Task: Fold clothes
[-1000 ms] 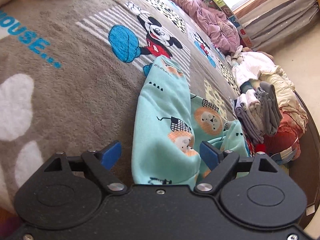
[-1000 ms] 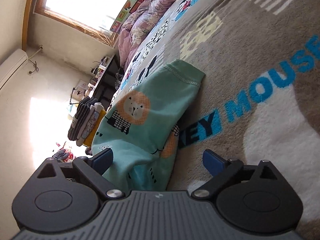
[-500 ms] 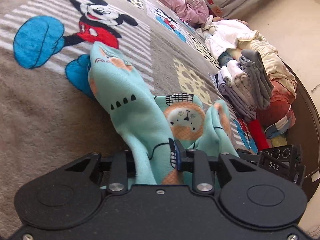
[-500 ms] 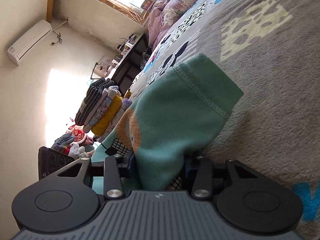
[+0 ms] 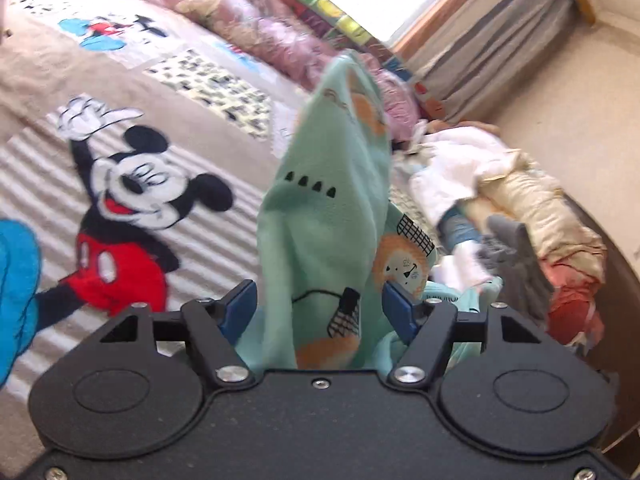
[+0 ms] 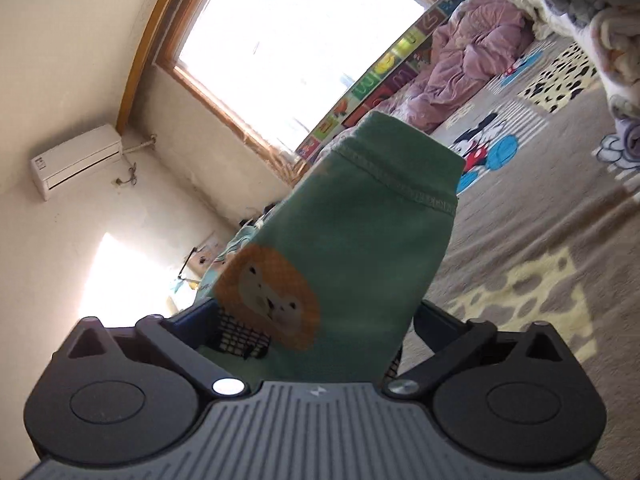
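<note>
A mint-green child's garment (image 5: 320, 208) with orange lion prints rises off the bed between the jaws of my left gripper (image 5: 318, 304). Those jaws are opening, and the blue pads (image 5: 240, 308) stand at the cloth's two sides without squeezing it. In the right wrist view the garment's stitched hem end (image 6: 360, 220) stands up in front of the camera. My right gripper (image 6: 312, 320) is opening too, its jaws spread wide with the cloth loose between them. The garment's lower part is hidden behind both gripper bodies.
A grey Mickey Mouse blanket (image 5: 120, 128) covers the bed. A pink quilt (image 5: 260, 28) lies along the far edge under the window (image 6: 300, 40). A heap of unfolded clothes (image 5: 520, 200) and a small folded stack (image 5: 508, 248) sit at the right. An air conditioner (image 6: 76, 160) hangs on the wall.
Both grippers closed on the garment, lifted it off the blanket and carried it across the bed. Now both sets of jaws have parted again around the raised cloth.
</note>
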`<action>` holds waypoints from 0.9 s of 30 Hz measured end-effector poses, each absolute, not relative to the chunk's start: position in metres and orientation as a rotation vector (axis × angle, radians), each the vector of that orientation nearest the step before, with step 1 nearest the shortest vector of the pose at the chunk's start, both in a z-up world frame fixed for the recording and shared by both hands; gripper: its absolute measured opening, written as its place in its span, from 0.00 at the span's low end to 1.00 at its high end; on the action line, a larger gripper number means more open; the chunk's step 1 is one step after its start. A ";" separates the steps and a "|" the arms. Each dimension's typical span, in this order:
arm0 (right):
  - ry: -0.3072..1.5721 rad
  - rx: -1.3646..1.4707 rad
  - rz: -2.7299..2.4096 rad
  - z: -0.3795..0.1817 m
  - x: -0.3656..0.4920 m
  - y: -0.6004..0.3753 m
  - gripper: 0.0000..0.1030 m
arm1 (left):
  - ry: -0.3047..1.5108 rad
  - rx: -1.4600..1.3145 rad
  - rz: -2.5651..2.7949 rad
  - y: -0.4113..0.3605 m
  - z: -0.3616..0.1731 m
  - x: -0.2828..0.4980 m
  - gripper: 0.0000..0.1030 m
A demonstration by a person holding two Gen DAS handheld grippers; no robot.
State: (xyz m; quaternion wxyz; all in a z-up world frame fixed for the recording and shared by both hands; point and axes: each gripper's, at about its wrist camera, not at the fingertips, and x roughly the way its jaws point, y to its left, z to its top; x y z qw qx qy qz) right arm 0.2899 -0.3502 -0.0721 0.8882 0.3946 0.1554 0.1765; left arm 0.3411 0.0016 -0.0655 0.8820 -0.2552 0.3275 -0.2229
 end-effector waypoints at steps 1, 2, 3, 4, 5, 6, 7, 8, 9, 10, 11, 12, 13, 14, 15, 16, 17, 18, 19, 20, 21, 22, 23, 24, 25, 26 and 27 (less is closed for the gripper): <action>0.377 0.856 0.325 -0.086 0.299 -0.361 0.98 | 0.679 -0.513 -0.455 0.005 -0.077 0.334 0.65; 0.418 0.895 0.288 -0.097 0.301 -0.370 0.98 | 0.677 -0.496 -0.444 0.008 -0.088 0.327 0.65; 0.449 0.929 0.254 -0.106 0.303 -0.378 0.98 | 0.684 -0.499 -0.415 0.013 -0.097 0.323 0.65; 0.459 0.945 0.227 -0.112 0.303 -0.383 0.98 | 0.710 -0.516 -0.396 0.017 -0.103 0.325 0.65; 0.470 0.947 0.207 -0.115 0.303 -0.385 0.98 | 0.719 -0.548 -0.403 0.021 -0.103 0.330 0.65; 0.477 0.944 0.202 -0.117 0.304 -0.385 0.98 | 0.726 -0.579 -0.410 0.026 -0.102 0.335 0.65; 0.484 0.941 0.213 -0.117 0.304 -0.383 0.98 | 0.716 -0.593 -0.417 0.029 -0.099 0.337 0.65; 0.494 0.934 0.223 -0.117 0.304 -0.381 0.98 | 0.708 -0.599 -0.419 0.031 -0.097 0.337 0.65; 0.517 0.905 0.232 -0.118 0.304 -0.374 0.98 | 0.701 -0.606 -0.421 0.033 -0.095 0.337 0.65; 0.543 0.856 0.239 -0.120 0.303 -0.362 0.98 | 0.695 -0.612 -0.421 0.035 -0.093 0.337 0.65; 0.558 0.814 0.236 -0.120 0.301 -0.355 0.98 | 0.702 -0.615 -0.412 0.035 -0.094 0.338 0.65; 0.575 0.781 0.227 -0.120 0.299 -0.349 0.98 | 0.710 -0.617 -0.403 0.036 -0.096 0.338 0.65; 0.593 0.768 0.209 -0.121 0.296 -0.346 0.97 | 0.720 -0.613 -0.392 0.037 -0.099 0.339 0.65; 0.608 0.764 0.192 -0.122 0.294 -0.344 0.96 | 0.728 -0.611 -0.379 0.038 -0.102 0.340 0.65; 0.613 0.780 0.177 -0.124 0.292 -0.345 0.95 | 0.735 -0.615 -0.364 0.038 -0.104 0.343 0.65; 0.609 0.799 0.160 -0.126 0.289 -0.348 0.91 | 0.741 -0.625 -0.361 0.040 -0.107 0.345 0.65; 0.600 0.817 0.144 -0.129 0.287 -0.351 0.87 | 0.746 -0.635 -0.358 0.041 -0.110 0.346 0.65; 0.587 0.842 0.131 -0.132 0.286 -0.355 0.85 | 0.756 -0.638 -0.360 0.042 -0.112 0.349 0.65; 0.577 0.864 0.123 -0.135 0.286 -0.358 0.82 | 0.766 -0.640 -0.361 0.042 -0.115 0.351 0.65; 0.571 0.883 0.126 -0.138 0.288 -0.360 0.81 | 0.773 -0.633 -0.361 0.040 -0.117 0.352 0.64; 0.569 0.895 0.132 -0.140 0.289 -0.361 0.81 | 0.781 -0.625 -0.361 0.039 -0.119 0.354 0.61; 0.572 0.894 0.148 -0.141 0.291 -0.360 0.81 | 0.788 -0.616 -0.361 0.037 -0.121 0.355 0.57; 0.576 0.893 0.176 -0.141 0.293 -0.358 0.81 | 0.790 -0.603 -0.363 0.035 -0.121 0.355 0.41; 0.583 0.896 0.214 -0.141 0.294 -0.355 0.81 | 0.792 -0.592 -0.366 0.034 -0.121 0.356 0.29; 0.589 0.892 0.248 -0.141 0.294 -0.351 0.80 | 0.789 -0.602 -0.371 0.034 -0.121 0.355 0.25; 0.590 0.878 0.268 -0.140 0.294 -0.347 0.72 | 0.785 -0.612 -0.376 0.035 -0.121 0.354 0.19; 0.591 0.864 0.288 -0.139 0.293 -0.343 0.64 | 0.773 -0.615 -0.375 0.036 -0.119 0.352 0.15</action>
